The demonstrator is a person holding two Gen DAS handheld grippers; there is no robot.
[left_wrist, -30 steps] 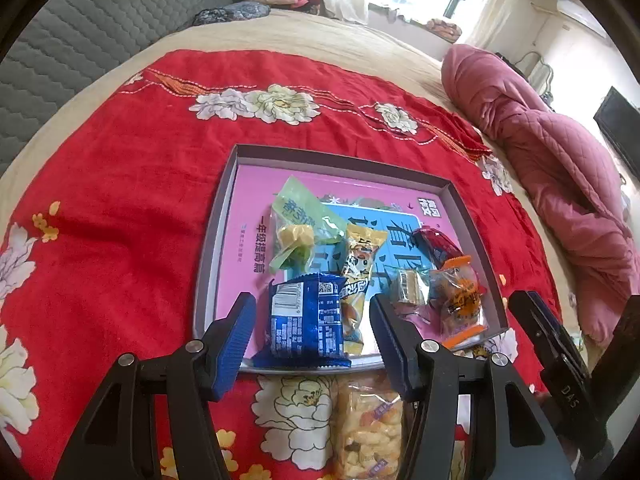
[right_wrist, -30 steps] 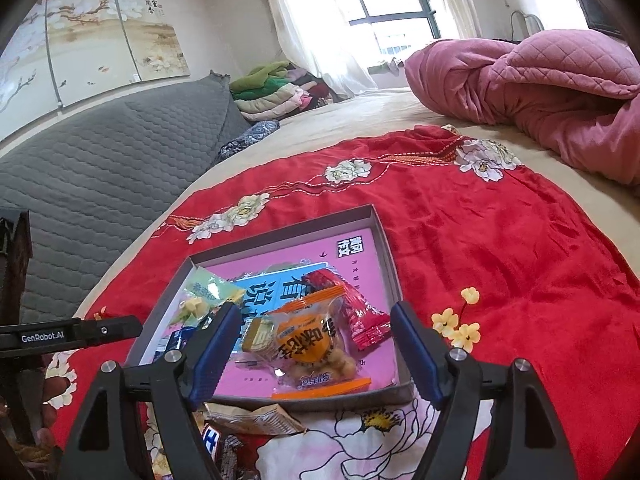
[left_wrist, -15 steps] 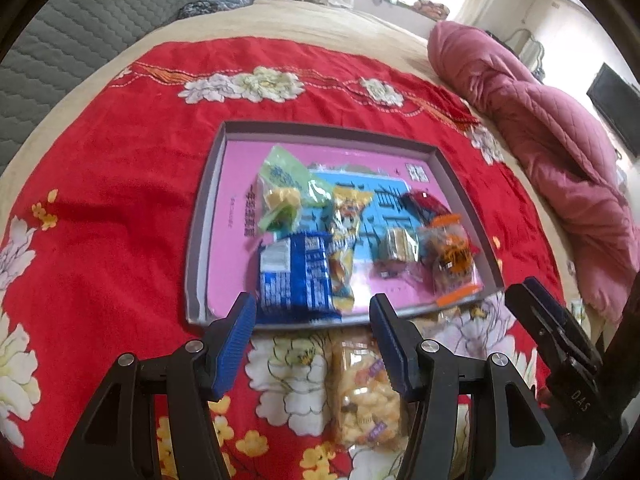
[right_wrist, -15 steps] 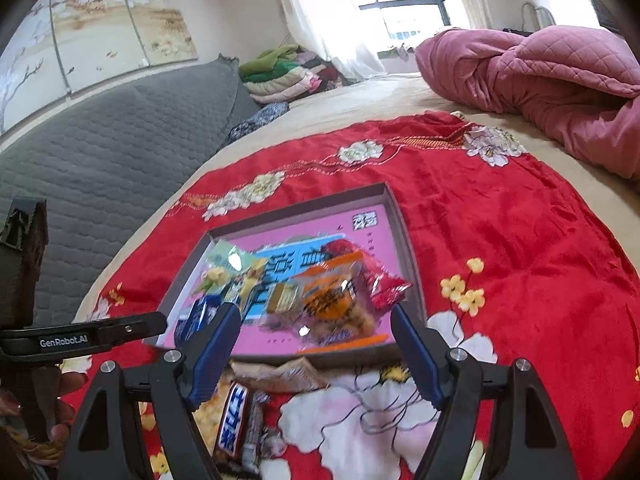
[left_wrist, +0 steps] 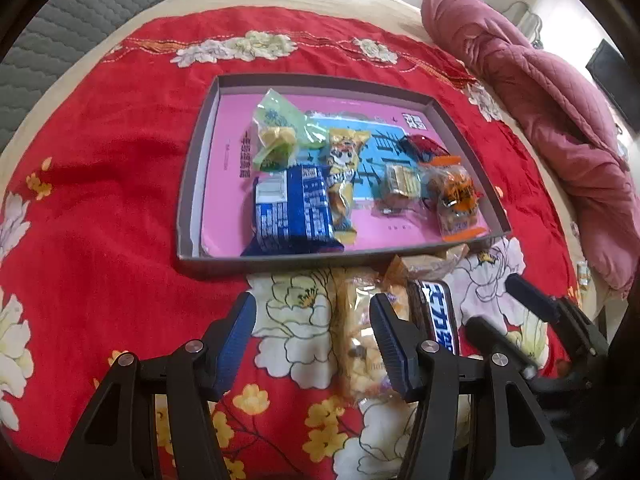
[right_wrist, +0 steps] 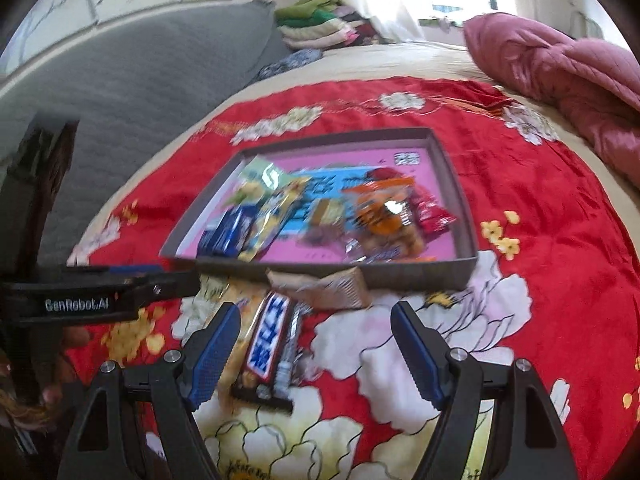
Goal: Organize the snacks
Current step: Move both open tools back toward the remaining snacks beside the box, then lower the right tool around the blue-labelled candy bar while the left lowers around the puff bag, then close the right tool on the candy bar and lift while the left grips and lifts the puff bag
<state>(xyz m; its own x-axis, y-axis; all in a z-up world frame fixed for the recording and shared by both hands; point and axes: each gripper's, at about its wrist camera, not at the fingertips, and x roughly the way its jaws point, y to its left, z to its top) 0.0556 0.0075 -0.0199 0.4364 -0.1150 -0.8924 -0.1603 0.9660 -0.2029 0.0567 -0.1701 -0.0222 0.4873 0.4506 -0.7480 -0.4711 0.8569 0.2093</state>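
A grey tray (left_wrist: 188, 184) (right_wrist: 452, 272) with a pink floor lies on the red flowered cloth and holds several snack packets, among them a blue one (left_wrist: 294, 210) and an orange one (left_wrist: 456, 200). In front of the tray lie a clear bag of yellow puffs (left_wrist: 358, 344), a brown chocolate bar (left_wrist: 440, 316) (right_wrist: 268, 340) and a tan packet (right_wrist: 324, 286). My left gripper (left_wrist: 312, 336) is open above the cloth, the puffs bag beside its right finger. My right gripper (right_wrist: 316, 344) is open, with the chocolate bar just inside its left finger, untouched.
A crumpled pink quilt (left_wrist: 560, 104) (right_wrist: 580, 80) lies on the bed to the right. A grey quilted cover (right_wrist: 140, 80) rises at the left, with folded clothes (right_wrist: 316, 24) stacked near the window. In the right wrist view the other gripper (right_wrist: 96, 300) reaches in from the left.
Both grippers have pulled back from the tray toward its near side. The loose puffs bag, chocolate bar and tan packet have come into view. Both sets of jaws kept their width.
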